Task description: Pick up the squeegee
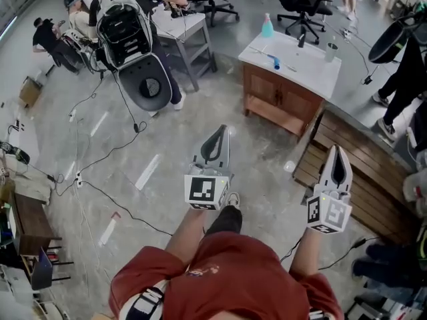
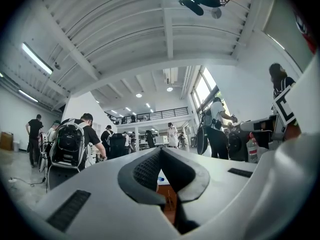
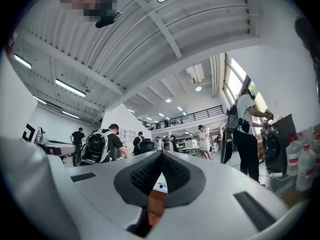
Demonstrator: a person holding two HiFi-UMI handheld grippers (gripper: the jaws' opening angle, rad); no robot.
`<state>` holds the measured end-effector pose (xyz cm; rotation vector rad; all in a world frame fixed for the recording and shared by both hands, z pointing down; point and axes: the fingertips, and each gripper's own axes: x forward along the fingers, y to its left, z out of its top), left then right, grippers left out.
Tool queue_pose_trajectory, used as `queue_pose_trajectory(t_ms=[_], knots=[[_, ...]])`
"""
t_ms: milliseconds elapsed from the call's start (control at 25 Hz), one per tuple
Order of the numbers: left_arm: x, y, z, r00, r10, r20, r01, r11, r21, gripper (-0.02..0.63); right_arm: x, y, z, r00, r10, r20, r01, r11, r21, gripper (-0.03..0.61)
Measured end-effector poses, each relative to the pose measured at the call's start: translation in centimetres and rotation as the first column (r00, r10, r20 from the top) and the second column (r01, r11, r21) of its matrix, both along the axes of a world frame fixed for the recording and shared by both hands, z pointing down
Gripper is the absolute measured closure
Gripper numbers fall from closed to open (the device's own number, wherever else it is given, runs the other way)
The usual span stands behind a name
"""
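Observation:
A wooden cabinet with a white countertop (image 1: 313, 75) stands ahead across the floor. On it lie a small blue-handled tool (image 1: 274, 61), possibly the squeegee, a blue bottle (image 1: 267, 25), a black faucet-like piece (image 1: 301, 40) and a cup (image 1: 331, 51). My left gripper (image 1: 219, 137) is held out over the grey floor, well short of the cabinet, jaws together and empty. My right gripper (image 1: 335, 153) is beside it over wooden slats, also shut and empty. In the left gripper view the pads (image 2: 145, 171) meet, and in the right gripper view the pads (image 3: 147, 174) meet too.
A person with a backpack (image 1: 127, 25) leans at a grey table (image 1: 183, 29) at the back left. Office chairs (image 1: 303, 2) stand behind the cabinet. Cables (image 1: 100, 159) trail over the floor. A slatted wooden platform (image 1: 363, 172) lies at the right, with another person (image 1: 407, 65) beyond it.

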<state>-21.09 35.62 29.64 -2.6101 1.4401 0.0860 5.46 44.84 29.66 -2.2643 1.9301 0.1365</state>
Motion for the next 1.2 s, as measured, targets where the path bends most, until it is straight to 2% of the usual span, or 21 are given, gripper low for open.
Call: queue_pose_trajectory(t_ms=[160,520,760,960,1200], knots=[[-0.9,-6.0,0.3,1.000,-0.006,0.000,0.006,1.000,-0.008,0.597,-0.5,-6.1,0.1,1.000,0.004,0.015,-0.004,1.000,-0.008,0.571],[-5.3,-18.9,0.5,1.000,-0.028,-0.002,0.028,1.000,-0.008,0.597,-5.6,-19.9,0.1,0.999,-0.032,-0.010,0.031,0.998,-0.051,0.572],[-6.8,-27.1,2.0,0.999,-0.024,-0.041,0.023,0.999,-0.038,0.597,-7.8,-28.8,1.7,0.998,-0.054,-0.022,0.051,0.993,-0.105,0.571],[-8.7,-31.4,2.2,0.998,0.007,-0.058,-0.010,0.998,-0.055,0.597,-10.2,-32.7,1.3,0.997,-0.049,-0.055,0.041,0.990,-0.138,0.571],[-9.3,-33.8,1.7,0.999,0.011,-0.053,-0.014,0.999,-0.044,0.595,-10.7,-35.2,0.8,0.997,-0.042,-0.069,0.033,0.991,-0.129,0.571]])
